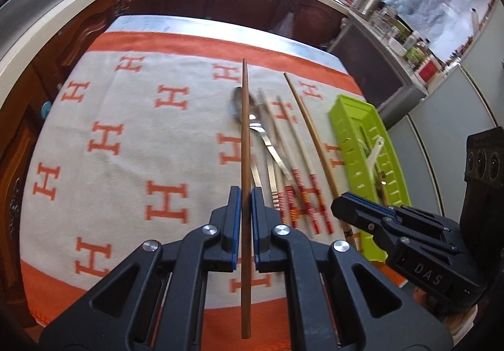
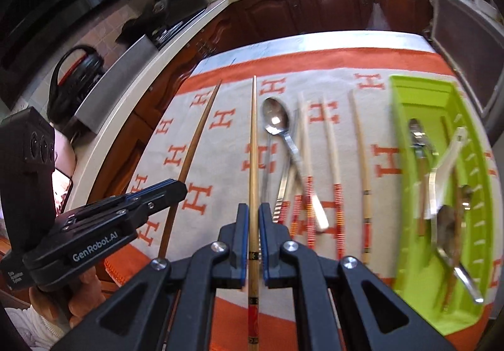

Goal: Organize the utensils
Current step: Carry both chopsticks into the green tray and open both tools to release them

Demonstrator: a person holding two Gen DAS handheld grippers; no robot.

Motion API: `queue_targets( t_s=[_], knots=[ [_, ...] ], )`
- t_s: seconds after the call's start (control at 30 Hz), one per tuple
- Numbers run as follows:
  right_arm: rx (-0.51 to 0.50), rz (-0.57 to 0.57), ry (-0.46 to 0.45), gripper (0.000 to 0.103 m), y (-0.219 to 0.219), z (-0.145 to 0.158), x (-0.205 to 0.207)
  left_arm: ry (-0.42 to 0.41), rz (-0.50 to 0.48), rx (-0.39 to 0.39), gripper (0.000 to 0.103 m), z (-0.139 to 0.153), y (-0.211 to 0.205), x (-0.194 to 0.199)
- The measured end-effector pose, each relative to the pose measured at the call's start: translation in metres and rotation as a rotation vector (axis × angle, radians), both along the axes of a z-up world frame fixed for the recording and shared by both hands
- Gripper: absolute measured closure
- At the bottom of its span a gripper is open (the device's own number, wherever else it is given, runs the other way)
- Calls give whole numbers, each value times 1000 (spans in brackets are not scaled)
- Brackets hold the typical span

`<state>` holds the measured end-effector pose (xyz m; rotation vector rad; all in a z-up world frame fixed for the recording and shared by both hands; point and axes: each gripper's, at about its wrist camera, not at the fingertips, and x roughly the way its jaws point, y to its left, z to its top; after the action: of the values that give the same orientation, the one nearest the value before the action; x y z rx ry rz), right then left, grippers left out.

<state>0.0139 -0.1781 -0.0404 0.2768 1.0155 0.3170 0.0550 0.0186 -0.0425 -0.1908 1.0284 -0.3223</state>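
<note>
Left tool (image 1: 246,193) clamped on dark chopstick (image 1: 245,143), right tool (image 2: 254,209) on pale chopstick (image 2: 253,143); likely bound for green tray (image 2: 406,263), frame's right.

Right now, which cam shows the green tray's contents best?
Right wrist: the green tray lies open to it, with spoons inside. Left wrist sees the tray obliquely, its near end hidden behind the right gripper.

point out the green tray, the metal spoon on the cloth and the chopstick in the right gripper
green tray (image 2: 401,193): right wrist view, its left wall
metal spoon (image 2: 276,115): right wrist view, its bowl
light chopstick (image 2: 253,146): right wrist view, mid shaft, ahead of the right gripper (image 2: 253,209)
</note>
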Motion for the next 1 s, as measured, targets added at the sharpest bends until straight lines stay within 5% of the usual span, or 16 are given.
queue_targets(
  t_s=[0.5,0.83,1.0],
  knots=[
    [-48,-212,12,96,-128,-2,9,1,-197,-3,99,28,-146,24],
    [-2,-173,167,96,-126,-48,27,54,-210,16,99,7,-166,36],
    [30,-185,162,95,-131,-47,20,62,-218,21,99,3,-170,37]
  ],
)
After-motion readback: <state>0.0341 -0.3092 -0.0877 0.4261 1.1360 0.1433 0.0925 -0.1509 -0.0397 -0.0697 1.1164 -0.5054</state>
